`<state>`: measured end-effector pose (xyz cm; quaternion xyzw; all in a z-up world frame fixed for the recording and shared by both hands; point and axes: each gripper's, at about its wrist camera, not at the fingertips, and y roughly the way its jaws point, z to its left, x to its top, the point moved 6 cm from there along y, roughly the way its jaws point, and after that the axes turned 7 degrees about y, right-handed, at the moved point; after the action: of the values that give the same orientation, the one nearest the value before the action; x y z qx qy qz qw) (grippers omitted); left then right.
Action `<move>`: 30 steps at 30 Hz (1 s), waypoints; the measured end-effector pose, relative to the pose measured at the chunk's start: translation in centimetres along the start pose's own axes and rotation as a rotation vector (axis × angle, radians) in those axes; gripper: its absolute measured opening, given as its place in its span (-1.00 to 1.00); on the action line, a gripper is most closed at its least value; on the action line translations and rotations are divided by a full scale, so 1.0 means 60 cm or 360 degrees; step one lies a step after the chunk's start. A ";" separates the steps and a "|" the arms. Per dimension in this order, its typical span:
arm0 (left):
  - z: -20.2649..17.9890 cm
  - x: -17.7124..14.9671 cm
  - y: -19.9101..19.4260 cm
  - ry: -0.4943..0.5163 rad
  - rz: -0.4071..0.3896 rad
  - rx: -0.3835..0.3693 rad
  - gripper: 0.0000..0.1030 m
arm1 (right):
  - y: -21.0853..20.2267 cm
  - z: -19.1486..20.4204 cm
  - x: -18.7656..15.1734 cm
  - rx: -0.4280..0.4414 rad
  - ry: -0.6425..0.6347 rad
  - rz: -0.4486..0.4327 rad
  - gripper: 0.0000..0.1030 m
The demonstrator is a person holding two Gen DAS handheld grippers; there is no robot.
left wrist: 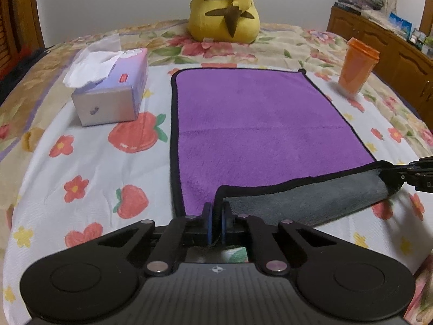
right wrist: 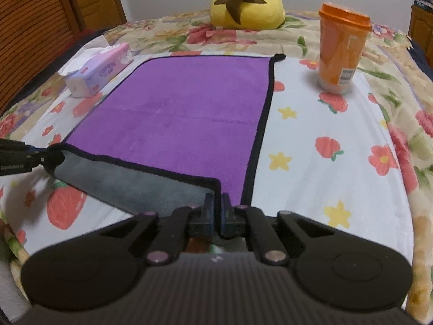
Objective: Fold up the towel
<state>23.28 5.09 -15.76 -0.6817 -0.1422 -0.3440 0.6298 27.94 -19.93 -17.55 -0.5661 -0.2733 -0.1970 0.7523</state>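
A purple towel (left wrist: 251,124) with a black hem and grey underside lies flat on the bed; it also shows in the right wrist view (right wrist: 178,113). Its near edge is lifted and turned over, showing the grey side (left wrist: 311,200). My left gripper (left wrist: 216,211) is shut on the towel's near left corner. My right gripper (right wrist: 217,203) is shut on the near right corner. Each gripper shows at the edge of the other's view: the right (left wrist: 400,174) and the left (right wrist: 46,157).
A tissue box (left wrist: 113,94) stands left of the towel and an orange lidded cup (right wrist: 341,51) to its right. A yellow plush toy (left wrist: 224,8) sits beyond the far edge. A wooden cabinet (left wrist: 384,54) stands at the right.
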 end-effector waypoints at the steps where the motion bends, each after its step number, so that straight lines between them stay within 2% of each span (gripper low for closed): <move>1: 0.000 0.002 -0.002 -0.0003 -0.0009 0.0001 -0.82 | -0.001 0.000 0.002 0.0003 0.0002 -0.0009 -0.91; 18: -0.016 0.045 -0.067 0.0019 -0.0270 -0.0010 -0.83 | -0.034 -0.002 0.036 0.0050 0.0025 -0.0204 -0.92; 30: -0.016 0.059 -0.064 0.0036 -0.0324 0.0014 -0.83 | -0.032 -0.004 0.063 0.0078 -0.0008 -0.0273 -0.92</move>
<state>23.13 3.97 -10.57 -0.6571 -0.2050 -0.4133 0.5961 29.76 -20.67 -13.78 -0.5225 -0.3274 -0.2524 0.7457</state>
